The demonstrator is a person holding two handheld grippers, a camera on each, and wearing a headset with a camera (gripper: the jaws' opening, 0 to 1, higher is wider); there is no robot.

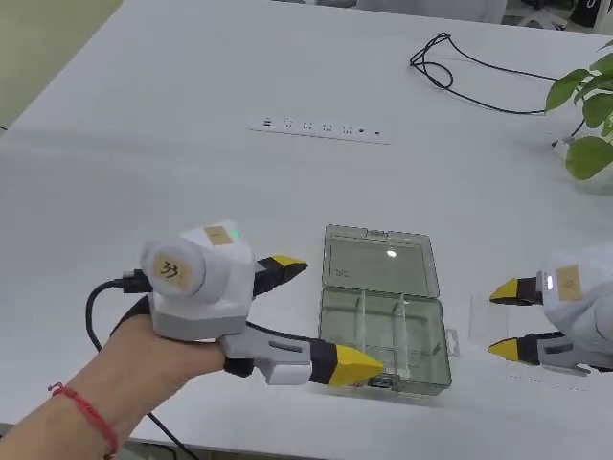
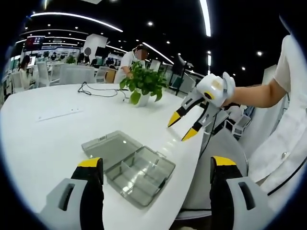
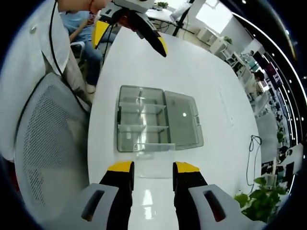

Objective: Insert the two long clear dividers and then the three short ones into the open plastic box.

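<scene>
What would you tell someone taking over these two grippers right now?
Left gripper: open, empty, beside the box.
Right gripper: open, empty, facing a clear divider that lies flat on the table by the box.
Box: open, lid laid back. Two long dividers look seated; the short ones are hard to judge.
To do: pick up that loose divider, slot it in, then check for others.

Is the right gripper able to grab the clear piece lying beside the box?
Probably yes: the right gripper is open and the clear piece lies just ahead of its tips, nothing between.
</scene>
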